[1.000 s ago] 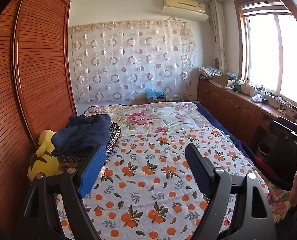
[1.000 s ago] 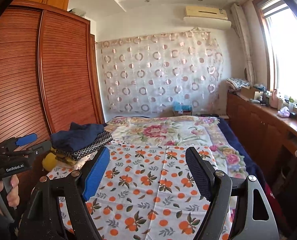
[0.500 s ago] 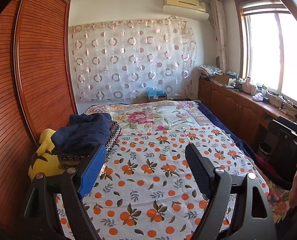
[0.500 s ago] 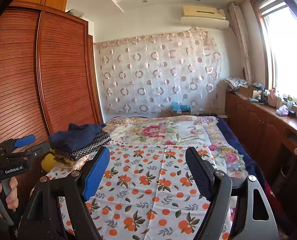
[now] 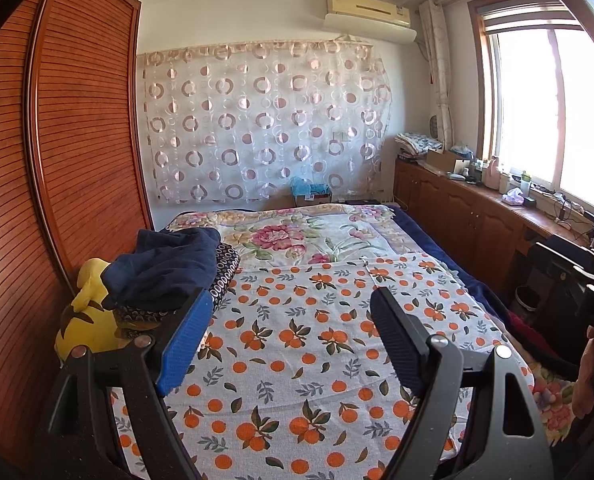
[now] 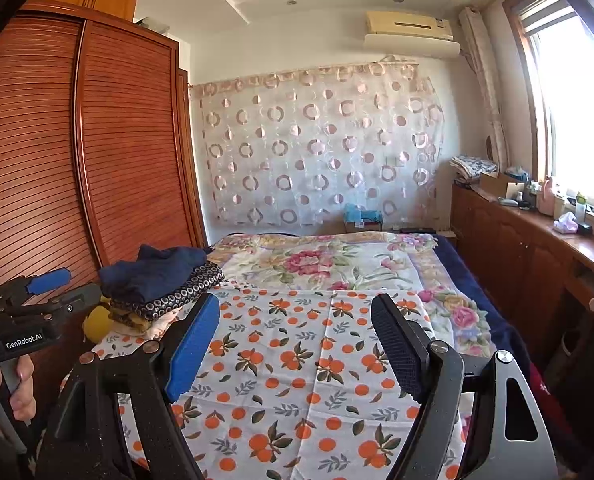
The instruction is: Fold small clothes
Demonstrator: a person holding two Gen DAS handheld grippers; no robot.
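A: Where are the clothes?

B: Stacked at about ten o'clock from the left gripper (image 5: 287, 334), on the wardrobe side of the bed. A navy garment (image 5: 165, 266) lies crumpled on top, a dark ring-patterned folded piece (image 5: 225, 268) sits under it, and a yellow plush toy (image 5: 83, 320) is wedged beside the pile against the slatted wooden wardrobe (image 5: 69, 160).

A: And the grippers?

B: Both stand with jaws wide apart, nothing between the pads. The left one hovers over the orange-print sheet (image 5: 297, 340). The right gripper (image 6: 295, 338) hangs above the same sheet; from its camera the pile is at ten o'clock too, and the left gripper's body shows at nine o'clock, a hand (image 6: 5, 396) around its handle.

A: Beyond the sheet?

B: At twelve o'clock, a floral quilt (image 5: 297, 236), then a circle-patterned curtain (image 5: 265, 120).
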